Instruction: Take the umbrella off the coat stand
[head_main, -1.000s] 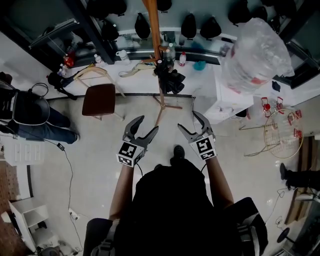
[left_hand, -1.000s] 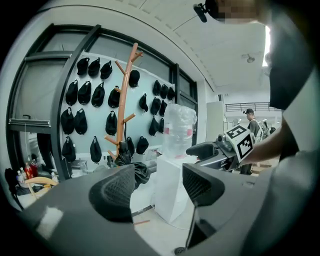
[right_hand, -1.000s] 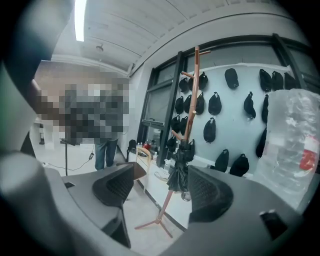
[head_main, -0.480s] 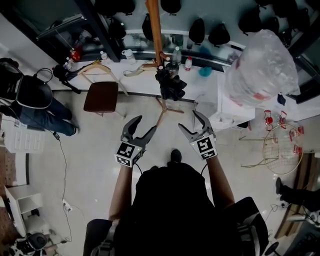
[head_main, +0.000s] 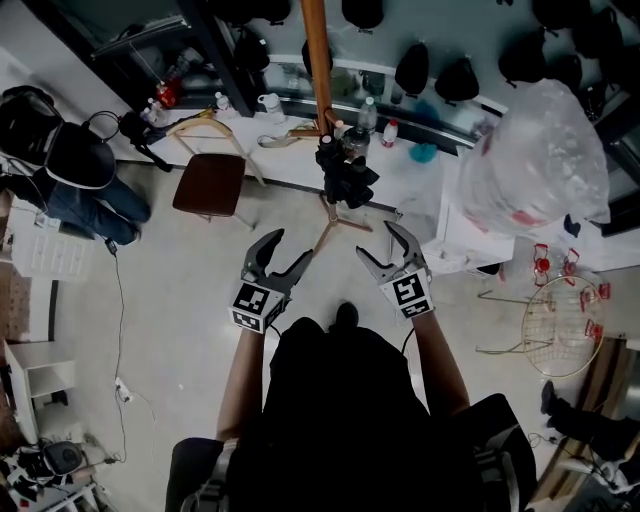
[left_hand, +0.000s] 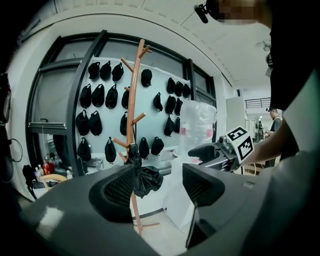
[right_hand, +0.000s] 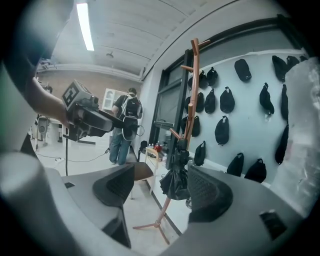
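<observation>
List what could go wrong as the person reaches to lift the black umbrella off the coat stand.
1. The coat stand is slim, on thin splayed legs; pulling the umbrella sideways rather than upward might tip it.
2. The umbrella is a loose fabric bundle; the open left gripper and right gripper could pinch only cloth and slip.
3. Bottles stand on the ledge just behind; a swaying stand might knock them.

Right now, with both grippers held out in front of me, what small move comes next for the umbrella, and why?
Probably step closer and reach the right gripper toward the umbrella. It and the left gripper are both open and empty, and the umbrella hangs on the coat stand some way ahead of them, likely beyond a grab from here.
</observation>
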